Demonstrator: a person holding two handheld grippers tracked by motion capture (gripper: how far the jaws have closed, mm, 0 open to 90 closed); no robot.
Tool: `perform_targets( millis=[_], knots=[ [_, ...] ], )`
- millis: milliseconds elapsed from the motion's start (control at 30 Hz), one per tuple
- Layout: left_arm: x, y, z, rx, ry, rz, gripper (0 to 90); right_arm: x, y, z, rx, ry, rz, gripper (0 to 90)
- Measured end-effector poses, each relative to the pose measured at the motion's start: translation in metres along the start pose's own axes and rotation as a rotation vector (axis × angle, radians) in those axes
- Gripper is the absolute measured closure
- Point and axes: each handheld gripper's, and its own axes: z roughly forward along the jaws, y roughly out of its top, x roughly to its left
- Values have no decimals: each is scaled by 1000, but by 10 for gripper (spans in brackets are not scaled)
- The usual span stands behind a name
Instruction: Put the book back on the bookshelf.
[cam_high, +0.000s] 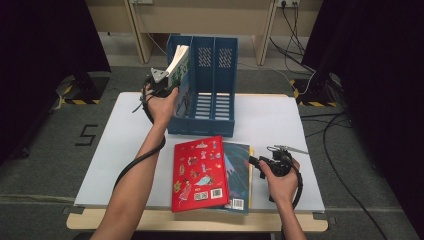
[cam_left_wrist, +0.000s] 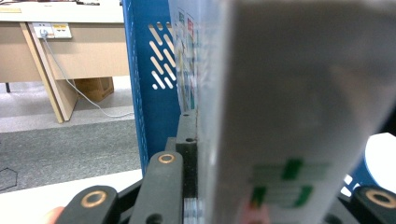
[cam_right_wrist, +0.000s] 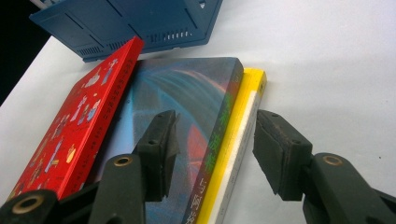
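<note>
We see white book tilted, upright, in leftmost slot of blue file rack. Red book lies flat atop dark book and yellow book at table's near edge.

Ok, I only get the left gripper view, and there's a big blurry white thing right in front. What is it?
Observer: It's a book. The left gripper is shut on it.
Operator: Where's it going?
Observer: Its lower part is in the leftmost slot of the blue file rack, and its top leans left above the rim.
Operator: And the other hand?
Observer: The right gripper is open, with one jaw on each side of the edge of a stack of books lying flat on the table.
Operator: How many are in the stack?
Observer: Three: a red book on top, a dark book below it and a yellow book at the bottom.
</note>
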Motion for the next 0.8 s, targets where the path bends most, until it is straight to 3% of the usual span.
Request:
perform_targets(
  millis=[233, 433, 700, 800],
  knots=[
    [1, 8, 7, -23, 12, -2, 739, 0, 1, -2, 0, 1, 11, 500],
    [0, 13, 18, -53, 10, 22, 739, -1, 1, -3, -7, -2, 10, 500],
    [0, -1, 36, -78, 14, 2, 736, -2, 2, -4, -9, -1, 10, 501],
    [-3, -2, 38, -80, 17, 19, 734, -3, 2, -4, -10, -2, 12, 501]
  ],
)
